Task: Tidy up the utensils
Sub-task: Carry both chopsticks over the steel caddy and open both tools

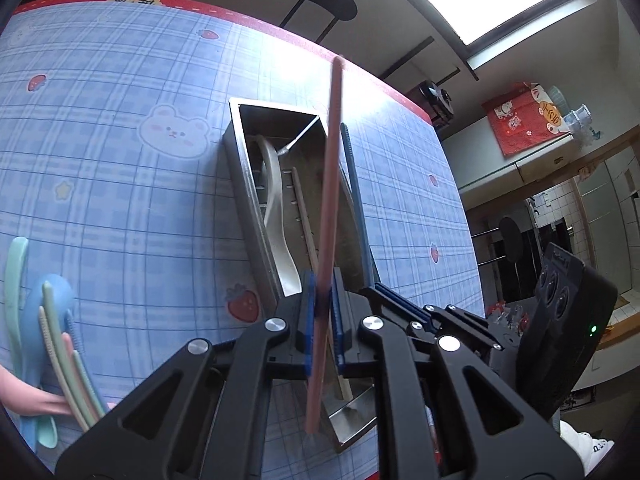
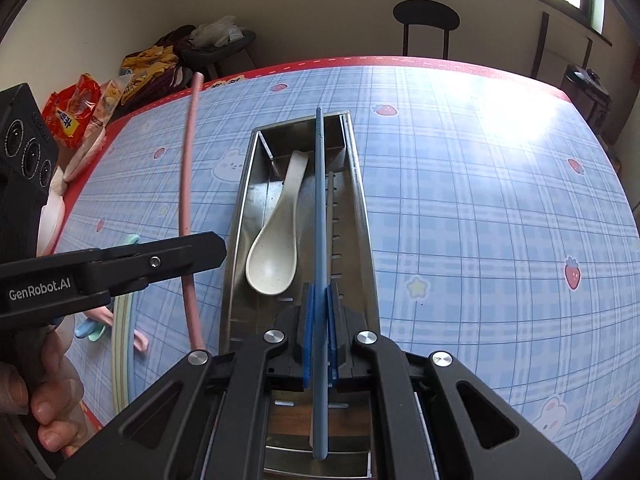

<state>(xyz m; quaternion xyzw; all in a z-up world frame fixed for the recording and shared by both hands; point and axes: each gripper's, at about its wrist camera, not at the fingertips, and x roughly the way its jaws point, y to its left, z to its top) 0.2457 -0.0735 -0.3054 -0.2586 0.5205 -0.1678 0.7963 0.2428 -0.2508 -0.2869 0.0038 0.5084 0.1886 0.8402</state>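
A long steel utensil tray (image 1: 234, 152) (image 2: 240, 208) lies on the blue plaid tablecloth. In it lie a white spoon (image 1: 276, 208) (image 2: 276, 240) and a wooden chopstick (image 1: 304, 216). My left gripper (image 1: 324, 312) is shut on a pink chopstick (image 1: 330, 208), held above the tray's near end; that chopstick also shows in the right wrist view (image 2: 187, 200). My right gripper (image 2: 320, 312) is shut on a blue chopstick (image 2: 320, 208) (image 1: 356, 192), held lengthwise over the tray.
Loose pastel spoons and chopsticks (image 1: 52, 332) (image 2: 120, 336) lie on the cloth left of the tray. Snack bags (image 2: 80, 108) sit past the table's left edge. A black stool (image 2: 426, 20) stands beyond the far edge.
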